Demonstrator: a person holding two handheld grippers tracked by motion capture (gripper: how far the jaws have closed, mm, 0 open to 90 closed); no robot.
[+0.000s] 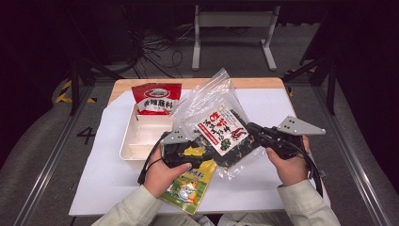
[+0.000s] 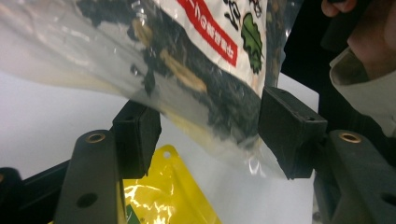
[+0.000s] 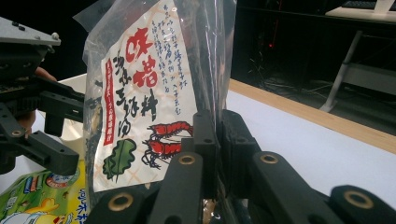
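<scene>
**A:** Where is the clear zip bag (image 1: 214,101) with the seaweed packet (image 1: 221,129) inside it?

**B:** It is lifted over the middle of the white sheet (image 1: 117,183) that covers the table, tilted, with its open mouth pointing toward the far edge. The printed packet, white label with red writing and red shrimps, sits in the lower part of the bag.

**A:** And the right gripper (image 3: 215,140)?

**B:** Its jaws are pressed together on the bag's edge; in the right gripper view the plastic runs straight up from between the two black pads. In the high view the gripper (image 1: 256,132) comes in from the right side of the table.

**A:** The left gripper (image 2: 210,135)?

**B:** Its jaws stand spread, one on each side of the bag's lower corner. In the left gripper view, a pad (image 2: 289,130) lies close against the plastic, while the other stands apart from it, so nothing is pinched there.

**A:** What else lies on the sheet?

**B:** A yellow snack pouch (image 1: 188,186) lies flat near the near edge, just under the left hand (image 1: 162,174). A white divided tray (image 1: 136,141) sits toward the left side, and a red-and-white packet (image 1: 155,99) leans at the tray's far end, near the table's far left corner.
</scene>
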